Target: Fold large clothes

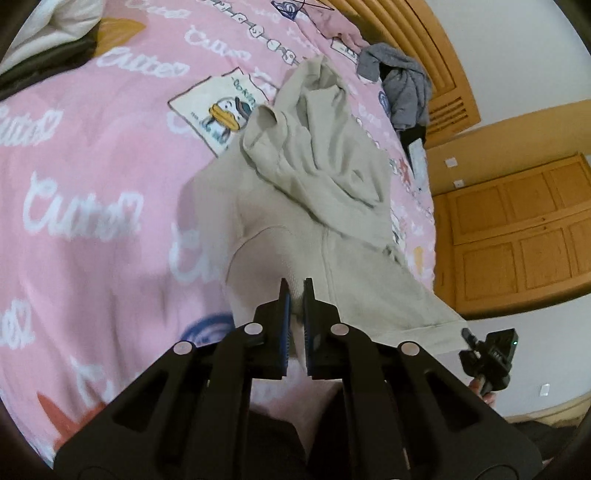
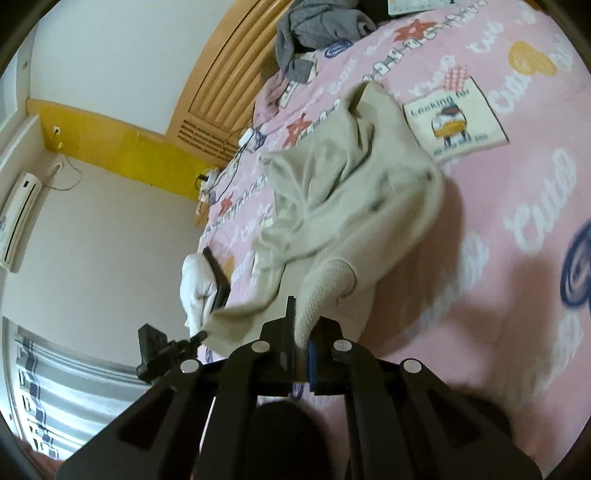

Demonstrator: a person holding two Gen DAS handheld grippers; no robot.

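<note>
A beige hoodie (image 1: 325,173) lies crumpled on the pink printed bedspread (image 1: 92,155), its near edge lifted off the bed. My left gripper (image 1: 296,291) is shut on the fabric of that near edge, with cloth pinched between its blue pads. In the right wrist view the same hoodie (image 2: 343,192) hangs from my right gripper (image 2: 306,321), which is shut on a ribbed hem. The left gripper (image 2: 201,336) shows there at the lower left, clamped on a hem corner. The right gripper (image 1: 469,338) appears in the left wrist view at the hoodie's right corner.
A grey garment (image 1: 402,85) is bunched near the wooden headboard (image 1: 436,48). White bedding (image 1: 55,22) sits at the far left corner. Wooden cupboard doors (image 1: 517,229) stand beyond the bed's edge. Cables and a charger (image 2: 243,140) lie along the bed's side, and an air conditioner (image 2: 18,218) hangs on the wall.
</note>
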